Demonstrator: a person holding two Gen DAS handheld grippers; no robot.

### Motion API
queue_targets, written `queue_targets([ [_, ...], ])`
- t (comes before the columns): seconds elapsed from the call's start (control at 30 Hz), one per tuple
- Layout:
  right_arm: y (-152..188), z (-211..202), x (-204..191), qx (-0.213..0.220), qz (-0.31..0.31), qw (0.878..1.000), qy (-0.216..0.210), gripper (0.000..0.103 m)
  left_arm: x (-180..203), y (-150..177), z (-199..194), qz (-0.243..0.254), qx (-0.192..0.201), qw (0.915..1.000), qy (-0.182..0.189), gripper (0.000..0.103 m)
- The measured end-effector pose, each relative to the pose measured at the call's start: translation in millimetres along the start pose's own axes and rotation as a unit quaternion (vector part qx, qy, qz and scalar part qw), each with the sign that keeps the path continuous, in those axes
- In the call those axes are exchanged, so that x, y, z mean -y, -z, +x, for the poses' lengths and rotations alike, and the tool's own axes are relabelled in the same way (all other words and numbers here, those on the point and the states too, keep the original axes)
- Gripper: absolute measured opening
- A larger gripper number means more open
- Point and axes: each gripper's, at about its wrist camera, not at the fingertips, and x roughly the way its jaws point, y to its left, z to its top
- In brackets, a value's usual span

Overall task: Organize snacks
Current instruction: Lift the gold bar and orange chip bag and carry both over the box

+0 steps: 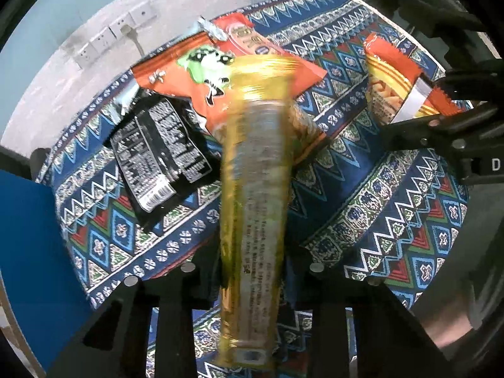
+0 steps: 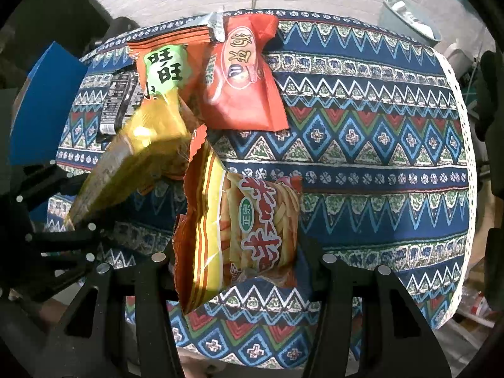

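A long yellow snack packet [image 1: 252,208] runs up out of my left gripper [image 1: 249,286], which is shut on its lower end and holds it above the table. From the right wrist view the same yellow packet [image 2: 135,163] slants out of the left gripper [image 2: 63,245]. My right gripper [image 2: 242,264] is shut on an orange and yellow chips bag [image 2: 258,230], lifted off the cloth. That chips bag [image 1: 387,78] and the right gripper [image 1: 441,119] show at the right of the left wrist view.
On the patterned tablecloth [image 2: 362,157] lie an orange bag with a green label [image 2: 163,69], a red-orange packet [image 2: 242,85] and a black packet [image 1: 157,154]. A blue box [image 1: 28,252] stands at the table's left. A bin [image 2: 409,19] stands beyond the far edge.
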Motion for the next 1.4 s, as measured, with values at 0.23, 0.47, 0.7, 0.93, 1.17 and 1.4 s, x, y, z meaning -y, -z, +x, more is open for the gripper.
queue_targets([
  [0.23,-2.0,-1.5,-8.7,0.008,-0.004,1.000,0.003,0.052,-8.0,3.6,-20.3,-0.012,0.022,0.9997,-0.007,0.032],
  [0.47,-4.7,-9.6,-21.8,0.025,-0.016,1.000,0.007,0.052,-19.2,14.1,-48.1,-0.021,0.038,0.9989,-0.016,0.032],
  [0.7,-10.1,-25.6,-40.8,0.052,-0.031,0.998,0.004,0.052,-40.2,19.5,-70.5,-0.053,0.050,0.9970,-0.025,0.032],
  [0.93,-14.4,-44.1,-57.6,0.079,-0.049,0.996,0.009,0.052,-59.5,25.7,-94.2,-0.070,0.074,0.9938,-0.045,0.032],
  [1.17,-21.6,-57.3,-85.7,0.099,-0.073,0.992,0.002,0.052,-80.5,31.9,-117.3,-0.090,0.093,0.9898,-0.059,0.032],
  [1.4,-31.7,-68.6,-117.3,0.115,-0.095,0.989,-0.015,0.052,-101.0,38.9,-142.7,-0.113,0.118,0.9839,-0.073,0.032],
])
